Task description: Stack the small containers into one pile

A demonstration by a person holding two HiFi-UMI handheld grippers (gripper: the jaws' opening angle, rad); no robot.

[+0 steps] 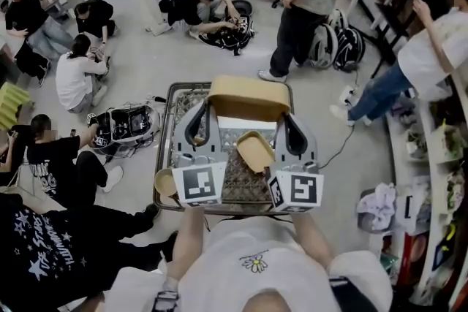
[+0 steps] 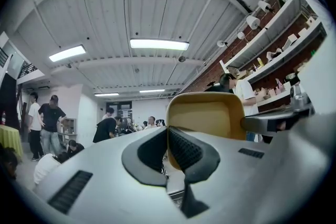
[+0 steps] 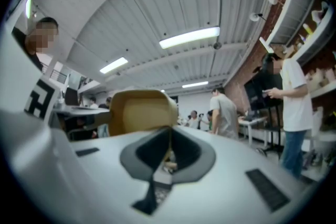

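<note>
Three containers over one mesh tray (image 1: 184,102): corner container (image 1: 167,183) at eight o'clock, middle container (image 1: 254,150) at centre, and the large container (image 1: 248,99) (image 2: 207,115) (image 3: 139,110) at twelve o'clock, which we clamp by its rims with two grippers, left gripper (image 1: 207,109) (image 2: 168,131) and right gripper (image 1: 287,113) (image 3: 169,134).

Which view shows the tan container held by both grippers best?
Head view: most of the tan container shows, pinched between the left gripper and right gripper. Each gripper view shows only one end of it, clamped in its jaws.
</note>
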